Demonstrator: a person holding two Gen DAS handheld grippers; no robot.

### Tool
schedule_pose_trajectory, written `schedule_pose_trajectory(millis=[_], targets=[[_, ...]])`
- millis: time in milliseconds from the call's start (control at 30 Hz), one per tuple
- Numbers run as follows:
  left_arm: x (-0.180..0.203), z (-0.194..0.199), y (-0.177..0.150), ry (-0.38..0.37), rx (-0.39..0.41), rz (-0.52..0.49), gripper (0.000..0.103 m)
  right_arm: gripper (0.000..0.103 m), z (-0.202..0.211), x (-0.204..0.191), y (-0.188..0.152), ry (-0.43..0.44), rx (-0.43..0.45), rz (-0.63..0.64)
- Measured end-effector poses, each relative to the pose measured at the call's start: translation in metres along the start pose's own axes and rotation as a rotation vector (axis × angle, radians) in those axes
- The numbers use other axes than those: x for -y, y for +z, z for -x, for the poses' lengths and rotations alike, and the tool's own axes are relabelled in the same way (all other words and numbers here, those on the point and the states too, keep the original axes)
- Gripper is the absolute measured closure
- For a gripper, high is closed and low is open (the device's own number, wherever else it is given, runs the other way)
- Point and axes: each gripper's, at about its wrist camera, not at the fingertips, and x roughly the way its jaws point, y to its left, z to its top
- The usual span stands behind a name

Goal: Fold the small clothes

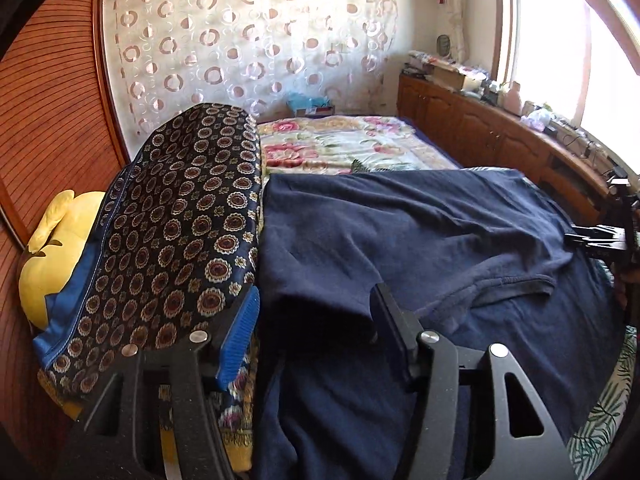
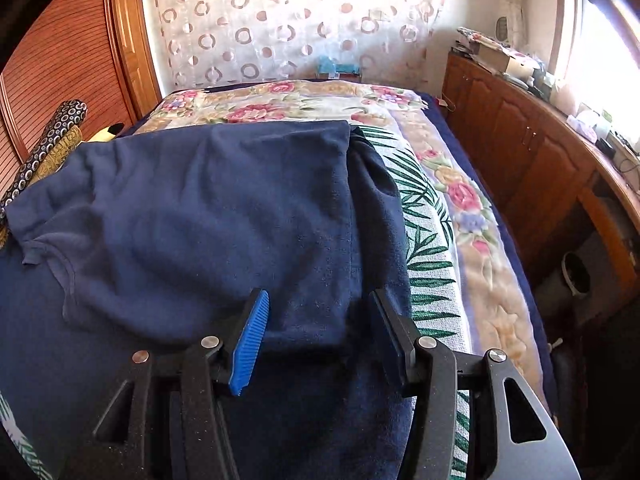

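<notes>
Navy cotton T-shirt (image 1: 420, 240) lies spread on the bed, on a palm-leaf towel (image 2: 428, 240) over a floral blanket (image 1: 340, 140). We see its collar (image 1: 516, 286) facing the near end, so its long axis runs away from both cameras toward the curtain (image 1: 248, 40). One side is folded over, leaving a straight edge along the shirt's right in the right wrist view.

Left gripper (image 1: 314, 320) sits low at the shirt's left near edge, aimed forward along the bed, jaws apart; a folded corner of fabric lies between the fingers but we see no pinch. Blue pad (image 1: 240, 336) visible on its left finger.

Right gripper (image 2: 316, 332) is low over the shirt's right near part, pointing forward, jaws apart with cloth between them, not clamped. We also catch the right gripper at the right edge of the left wrist view.

Patterned dark pillow (image 1: 180, 220) sits just left of the shirt, with a yellow plush toy (image 1: 52, 252) beyond it. Wooden cabinet (image 2: 520, 152) runs along the right wall.
</notes>
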Motion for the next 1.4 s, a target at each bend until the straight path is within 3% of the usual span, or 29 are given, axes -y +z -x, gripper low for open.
schedule_pose_trajectory(millis=[133,300,333,367,400,433,800,1033,1233,1400], targets=[[-0.001,-0.016,0.004,0.02,-0.044,0.004,0.062,0.049,-0.002,-0.002,-0.007,-0.004,0.001,0.004],[0.0,-0.029,0.006,0.08,-0.084,-0.015,0.063,0.049,-0.002,-0.002,-0.007,-0.005,0.001,0.006],[0.001,-0.032,0.006,0.089,-0.096,-0.024,0.064,0.053,-0.003,-0.001,-0.008,0.0,0.002,0.008],[0.002,-0.035,0.006,0.092,-0.105,-0.033,0.075,0.08,-0.002,-0.002,-0.007,0.032,0.004,0.017],[0.002,-0.037,0.005,0.097,-0.112,-0.043,0.089,0.094,-0.002,-0.004,-0.006,0.044,0.004,0.042],[0.002,-0.038,0.004,0.106,-0.121,-0.054,0.097,0.095,-0.001,-0.008,-0.005,0.036,0.004,0.067],[0.0,0.037,0.013,-0.01,0.045,-0.02,0.098,0.095,0.069,0.004,0.007,0.13,0.188,0.05],[0.006,0.1,0.006,-0.056,0.145,-0.018,0.098,0.096,0.119,0.017,-0.017,0.159,0.259,0.04],[0.0,0.121,-0.036,-0.087,0.126,0.01,0.098,0.096,0.146,0.024,-0.064,0.167,0.232,0.055],[-0.01,0.105,-0.067,-0.078,0.06,0.048,0.098,0.095,0.143,0.024,-0.107,0.156,0.173,0.055]])
